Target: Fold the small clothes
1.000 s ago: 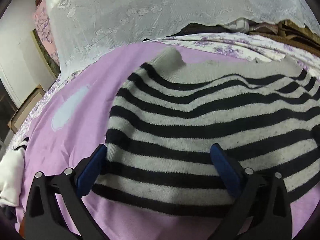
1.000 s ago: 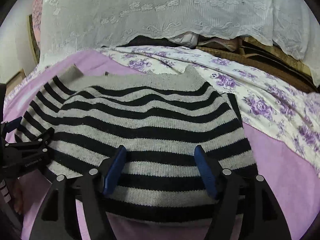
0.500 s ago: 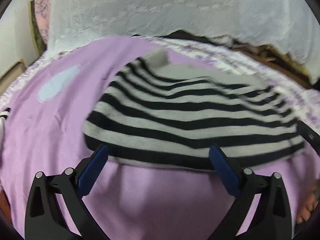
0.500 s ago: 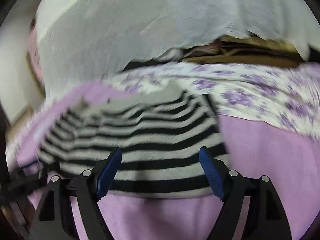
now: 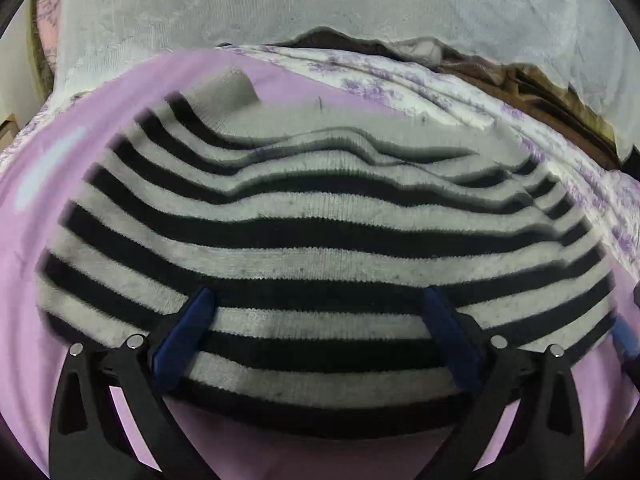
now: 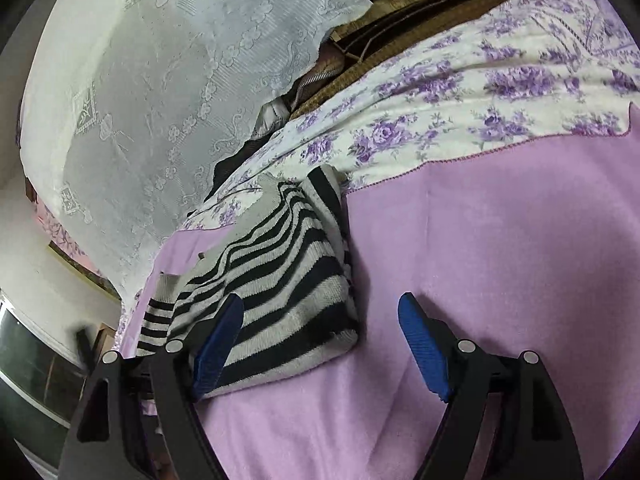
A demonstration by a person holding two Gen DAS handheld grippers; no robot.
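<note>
A grey sweater with black stripes point(image 5: 320, 232) lies folded on a lilac blanket point(image 5: 60, 208), its far part rippled into ridges. My left gripper point(image 5: 317, 294) hangs open over the sweater's near part, its blue pads apart and clear of the knit. In the right wrist view the sweater point(image 6: 280, 280) lies at the left. My right gripper point(image 6: 320, 300) is rolled and open. Its left pad is over the sweater's right edge and its right pad is over bare blanket point(image 6: 480, 240). Nothing is gripped by either one.
A white sheet with purple flowers point(image 6: 460, 112) overlaps the blanket's far side. Behind it hangs a white lace cloth point(image 6: 160, 100) over brown woven things point(image 6: 400, 20). A pale patch point(image 5: 48, 168) marks the blanket at the left.
The left gripper drew back off the sweater, then came forward over its near part again. The right gripper slid to the sweater's right edge and rolled. The sweater's far part is more rippled.
</note>
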